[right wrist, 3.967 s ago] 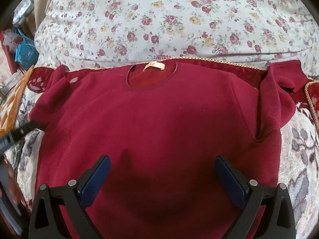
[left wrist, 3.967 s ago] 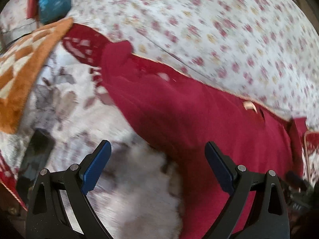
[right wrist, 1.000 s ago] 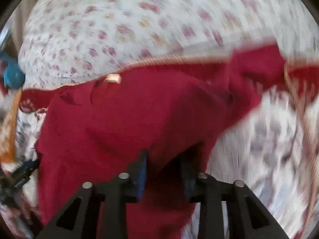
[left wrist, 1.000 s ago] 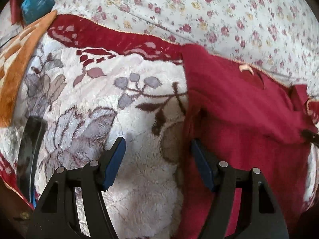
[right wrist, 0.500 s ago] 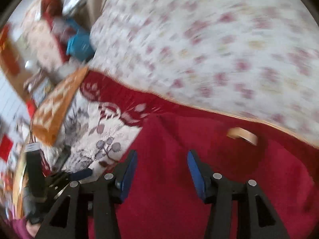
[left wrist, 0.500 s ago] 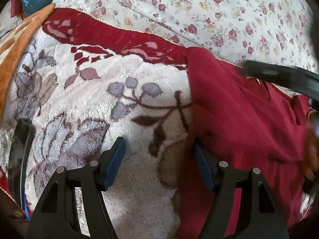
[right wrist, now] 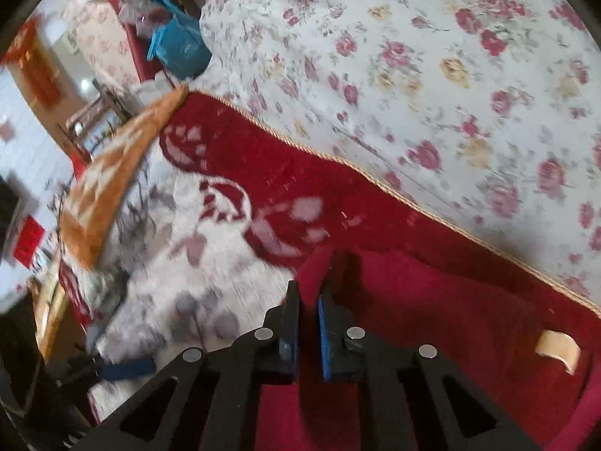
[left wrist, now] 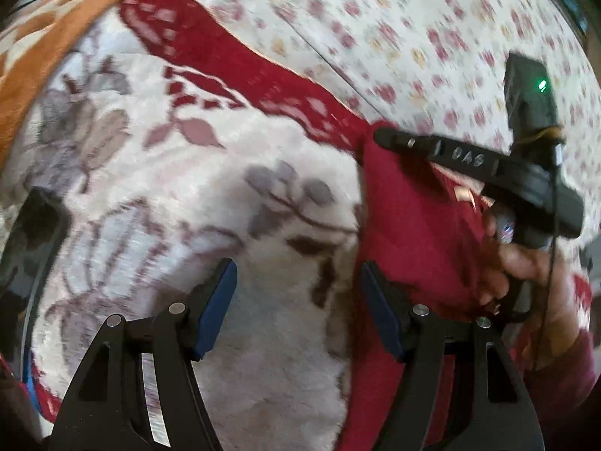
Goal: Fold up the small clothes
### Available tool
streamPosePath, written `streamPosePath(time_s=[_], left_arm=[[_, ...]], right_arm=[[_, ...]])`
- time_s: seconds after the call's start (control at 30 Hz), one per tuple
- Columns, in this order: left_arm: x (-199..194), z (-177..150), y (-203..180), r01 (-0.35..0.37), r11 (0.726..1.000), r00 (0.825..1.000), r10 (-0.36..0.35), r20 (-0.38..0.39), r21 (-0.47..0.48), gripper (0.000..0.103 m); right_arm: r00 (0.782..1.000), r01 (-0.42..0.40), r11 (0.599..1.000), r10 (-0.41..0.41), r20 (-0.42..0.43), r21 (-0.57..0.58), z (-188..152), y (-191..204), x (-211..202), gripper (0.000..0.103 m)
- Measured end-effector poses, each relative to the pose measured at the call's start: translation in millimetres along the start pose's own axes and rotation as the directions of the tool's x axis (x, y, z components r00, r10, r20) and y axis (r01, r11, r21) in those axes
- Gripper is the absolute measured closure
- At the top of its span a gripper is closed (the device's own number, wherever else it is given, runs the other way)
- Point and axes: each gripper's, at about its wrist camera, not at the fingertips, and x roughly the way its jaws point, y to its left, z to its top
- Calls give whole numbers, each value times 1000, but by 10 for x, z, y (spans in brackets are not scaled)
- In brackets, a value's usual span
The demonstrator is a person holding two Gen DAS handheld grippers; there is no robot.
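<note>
A dark red sweater (left wrist: 413, 233) lies on a plush white floral blanket (left wrist: 210, 188); its folded left edge runs down the middle of the left wrist view. My left gripper (left wrist: 296, 300) is open, its right finger at the sweater's edge, its left finger over the blanket. My right gripper (right wrist: 308, 300) has its jaws nearly closed at the sweater's (right wrist: 432, 323) upper left corner; whether cloth is pinched between them I cannot tell. It also shows in the left wrist view (left wrist: 383, 137), reaching across the sweater's top edge. A tan neck label (right wrist: 557, 349) shows at right.
A floral bedsheet (right wrist: 432, 75) lies behind the blanket's red border (right wrist: 300, 173). An orange patterned cloth (right wrist: 109, 180) lies at left. A blue bag (right wrist: 180, 49) and furniture stand beyond it. A dark strap (left wrist: 33, 233) lies at the blanket's left edge.
My right gripper swung from the sweater's right side across to its upper left corner and its jaws closed. The left gripper stayed open at the folded edge.
</note>
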Motion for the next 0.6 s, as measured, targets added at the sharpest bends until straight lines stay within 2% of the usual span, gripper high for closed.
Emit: streamPosePath(time_s=[0.1,0.2,0.23,0.37,0.43,0.53,0.57,0.6], left_arm=[[-48,34,24,-8,1000,999,9,32,-10,35],[-84,23,-84,-18,999,998,16,58,36,35],[-98,18,-130,-13,998,998,9,68,55,35],[-78,11,-302,-8,992,996,-2,86,123,35],[27,-6,-377,-33,988,998,26,52,151,35],[256,-60,-428,-102,977,994,107,-14,187,35],[271,-81,-420,-103,977,994,108,-14,185,35],[245,-88,-411,-103,979,995,104,3,176,35]], right_arm=[[1000,6,1000,-6,-1,5,74,94,162,95],[995,84,996,-85,-46,-13,16,180,269,95],[995,91,996,-91,-47,-7,-9,186,215,93],[983,184,982,-183,-33,43,-303,140,-360,58],[969,245,962,-243,-35,121,-599,-26,-649,57],[943,327,925,-304,-134,196,-1043,-340,-758,57],[953,301,934,-289,-87,190,-1115,-360,-850,57],[950,313,931,-301,-90,187,-1160,-365,-932,57]])
